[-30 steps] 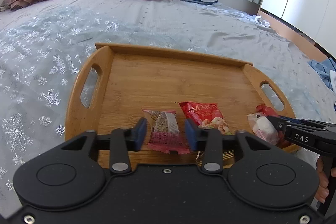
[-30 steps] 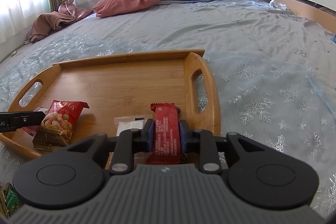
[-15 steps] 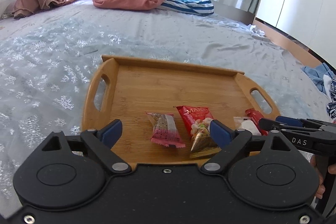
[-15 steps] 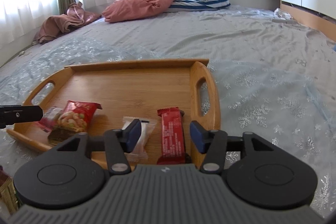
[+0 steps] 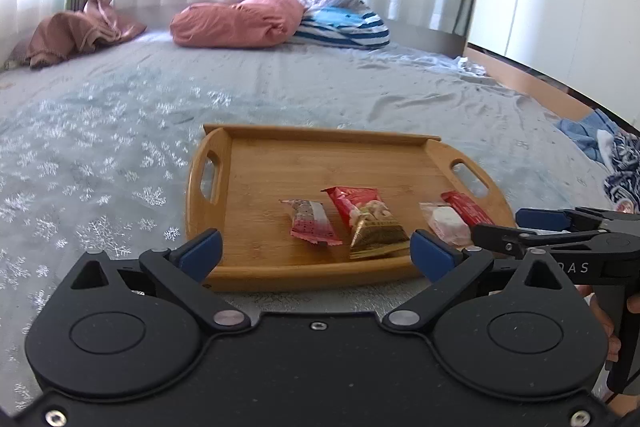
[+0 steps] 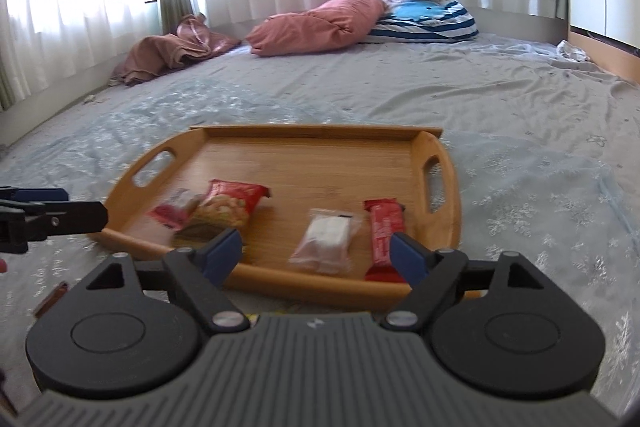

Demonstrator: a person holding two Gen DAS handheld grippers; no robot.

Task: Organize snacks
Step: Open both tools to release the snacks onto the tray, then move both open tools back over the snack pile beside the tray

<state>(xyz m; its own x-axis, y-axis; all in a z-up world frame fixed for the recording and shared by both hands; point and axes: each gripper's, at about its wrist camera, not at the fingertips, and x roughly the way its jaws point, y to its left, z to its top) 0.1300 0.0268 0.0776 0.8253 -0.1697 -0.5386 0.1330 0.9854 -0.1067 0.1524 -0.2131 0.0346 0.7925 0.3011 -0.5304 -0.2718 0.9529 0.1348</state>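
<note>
A bamboo tray (image 5: 320, 163) (image 6: 304, 155) lies on the bed. Along its near side lie a pink wrapped snack (image 5: 312, 223) (image 6: 174, 209), a red nut packet (image 5: 366, 217) (image 6: 228, 205), a clear packet with a white sweet (image 5: 444, 221) (image 6: 326, 233) and a red bar (image 5: 466, 209) (image 6: 384, 231). My left gripper (image 5: 316, 253) is wide open and empty, just short of the tray's near rim. My right gripper (image 6: 318, 249) is wide open and empty over the near rim, by the white sweet and red bar. It also shows in the left wrist view (image 5: 520, 227).
The tray sits on a grey snowflake bedspread (image 5: 120, 155). A pink pillow (image 5: 236, 23), a striped pillow (image 5: 344, 27) and a brown cloth (image 5: 76, 35) lie at the far end. Blue clothes (image 5: 608, 151) lie at the right. A brown item (image 6: 50, 301) lies on the bed at left.
Both grippers let go of their snacks, opened wide and pulled back from the tray. The pink snack and the red bar stay on the tray.
</note>
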